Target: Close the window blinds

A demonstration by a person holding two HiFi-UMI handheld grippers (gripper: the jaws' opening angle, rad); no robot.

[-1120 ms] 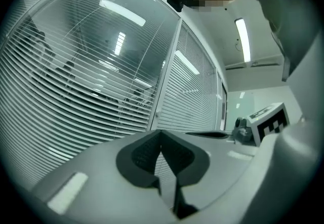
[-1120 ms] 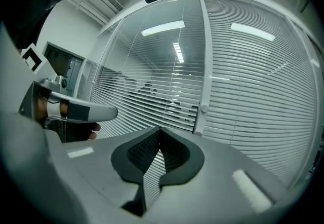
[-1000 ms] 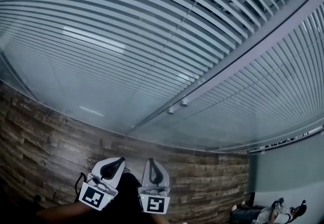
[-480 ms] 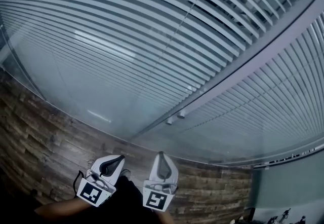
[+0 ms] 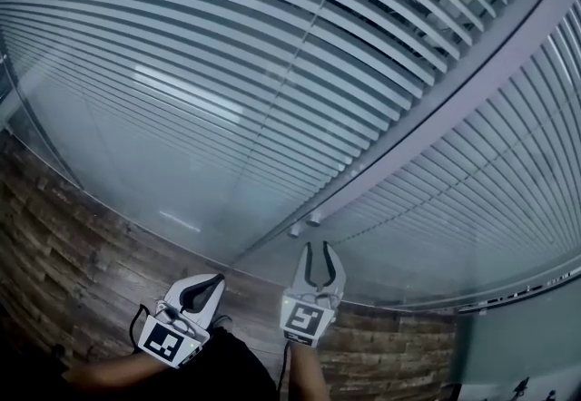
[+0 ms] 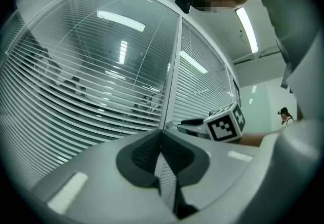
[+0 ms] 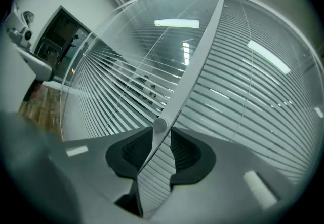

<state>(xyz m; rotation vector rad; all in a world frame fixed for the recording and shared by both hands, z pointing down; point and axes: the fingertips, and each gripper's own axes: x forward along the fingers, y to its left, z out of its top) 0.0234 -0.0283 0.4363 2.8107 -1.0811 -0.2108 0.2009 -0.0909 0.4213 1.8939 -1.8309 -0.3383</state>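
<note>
right gripper lined up on the blind knob, blinds not yet closed

blinds (image 5: 227, 73) hang behind glass on both sides of a grey frame post (image 5: 436, 118); slats lie flat enough that dark gaps show between them, mostly in the upper part, so the closing looks not yet begun. right gripper (image 5: 318, 250) is held out level toward the post. its jaws have just been opening and stand apart with nothing gripped. a small round knob (image 7: 160, 125) on the post sits in line with the gap, just ahead of the tips, apparently untouched. left gripper (image 5: 211, 288) waits lower and to the side, clenched on nothing, tips meeting. likely left to do: close on the knob and turn it until the slats overlap. i judge the knob works the slats; no view proves it.
</note>
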